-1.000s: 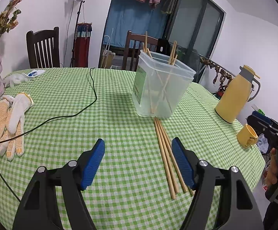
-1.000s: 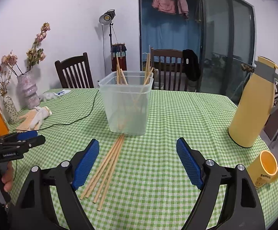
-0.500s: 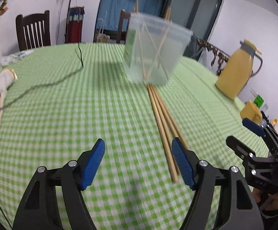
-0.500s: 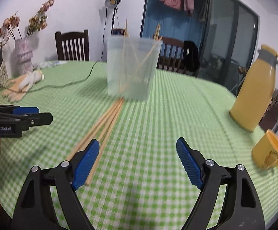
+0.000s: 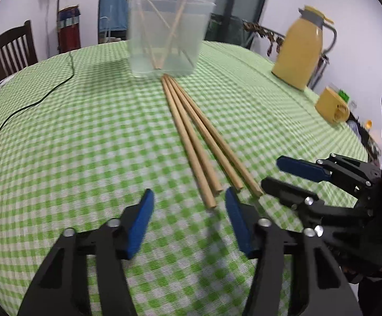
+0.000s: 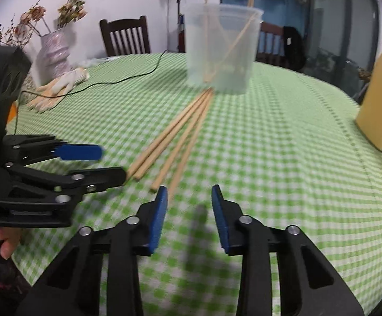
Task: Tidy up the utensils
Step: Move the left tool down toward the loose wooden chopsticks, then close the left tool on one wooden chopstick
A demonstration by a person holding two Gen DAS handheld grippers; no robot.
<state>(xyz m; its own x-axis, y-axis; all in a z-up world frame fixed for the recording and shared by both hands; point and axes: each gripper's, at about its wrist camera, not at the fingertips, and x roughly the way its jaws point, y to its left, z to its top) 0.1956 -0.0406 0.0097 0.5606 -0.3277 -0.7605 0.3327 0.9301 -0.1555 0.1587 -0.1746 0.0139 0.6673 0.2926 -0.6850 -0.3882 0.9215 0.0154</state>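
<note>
1. Your left claw (image 5: 189,197) is released and holds nothing; its jaws have just been closing, and the near ends of the chopsticks (image 5: 201,142) lie just beyond its blue pads (image 5: 140,218), not between them.
2. Your right claw (image 6: 189,193) is also released and has just been narrowing. Only checked tablecloth (image 6: 270,144) shows between its pads, and the nearest chopstick end sits just past the left one.
3. Four chopsticks lie loose on the cloth, fanning from near you toward the far clear tub (image 5: 168,31), which already has several standing in it.
4. You look to be in the approach step, before any pickup.
5. Next, bring one claw forward so a single stick end lies between the pads, then clench. Keep the two claws from crowding each other; they are near.
</note>
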